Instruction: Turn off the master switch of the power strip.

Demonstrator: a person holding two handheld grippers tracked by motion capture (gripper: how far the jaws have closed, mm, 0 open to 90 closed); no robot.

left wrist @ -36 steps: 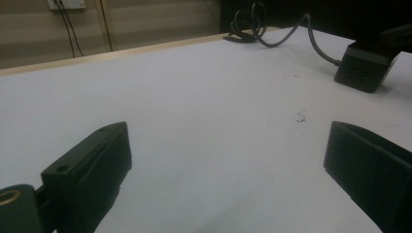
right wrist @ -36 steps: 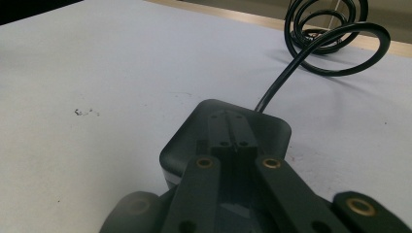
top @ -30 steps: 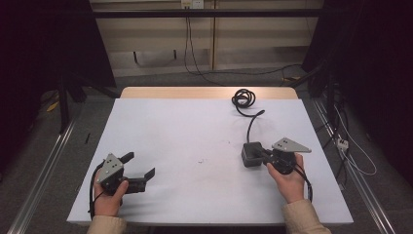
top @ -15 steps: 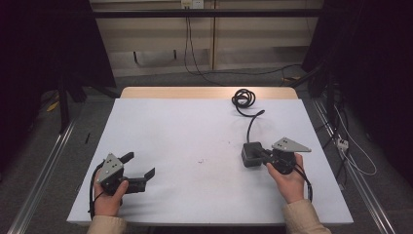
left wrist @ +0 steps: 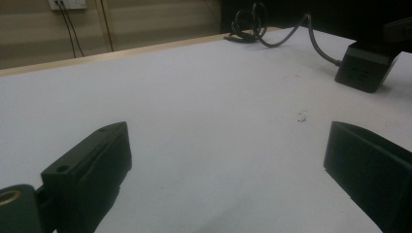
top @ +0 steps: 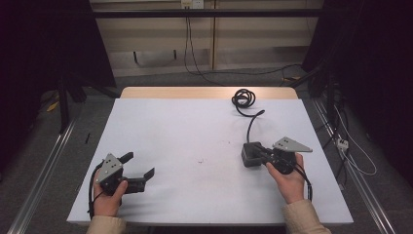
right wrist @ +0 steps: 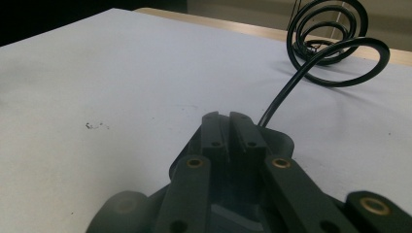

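- We see the left gripper point(top: 136, 168) at 7 o'clock on the white rectangular table point(top: 195, 131), jaws spread wide, holding nothing.
- Across the last second we find no shift in either gripper or in the block; the scene is static, so no step appears under way.
- The black box-shaped power block point(top: 251, 154) sits at 4 o'clock; its black cable point(top: 249, 124) runs to a coil point(top: 243, 98) at 1 o'clock.
- The right gripper point(right wrist: 229, 127) rests above the block, jaws pressed together, gripping nothing that we can see.
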